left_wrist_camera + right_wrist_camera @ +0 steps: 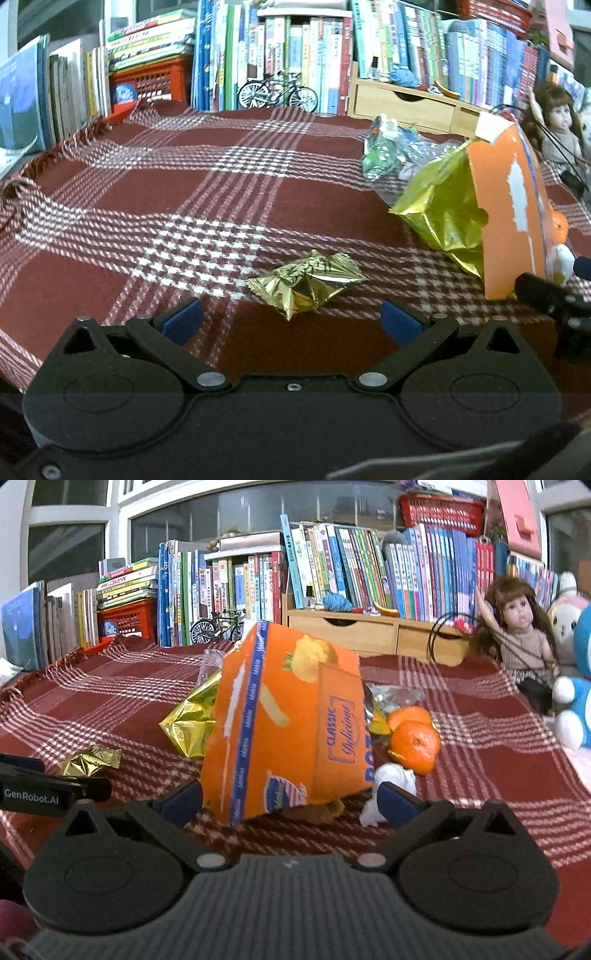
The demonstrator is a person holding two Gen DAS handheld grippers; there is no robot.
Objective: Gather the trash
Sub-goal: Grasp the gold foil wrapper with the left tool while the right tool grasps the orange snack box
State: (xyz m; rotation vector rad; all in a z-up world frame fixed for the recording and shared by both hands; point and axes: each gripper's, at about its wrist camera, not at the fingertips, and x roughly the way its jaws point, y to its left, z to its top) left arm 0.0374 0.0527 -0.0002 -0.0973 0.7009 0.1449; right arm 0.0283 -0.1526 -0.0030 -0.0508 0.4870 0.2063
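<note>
Small gold foil wrapper [308, 282] is lying crumpled on the plaid-covered table [147, 206], just ahead of the left gripper [291, 319], roughly 12 o'clock between its blue fingers [183, 319]. Those fingers are spread wide, holding nothing, touching nothing. At 2 o'clock from the wrapper the main trash pile is sitting: torn orange snack box [284, 723] leaning over a larger gold foil bag [190, 720], clear plastic wrap [391, 151] behind, orange peel [415, 744] and a white tissue [391, 779] at the box's right. Right gripper [290, 803] is facing the box with fingers wide too, empty; box's lower edge is sitting near or between the tips, contact unclear. Risks: foil is thin and flat, so fingers closing low could be snagging the cloth or sliding the wrapper away; box looks propped, so a nudge could be tipping it and scattering peel toward the doll [521, 627].
</note>
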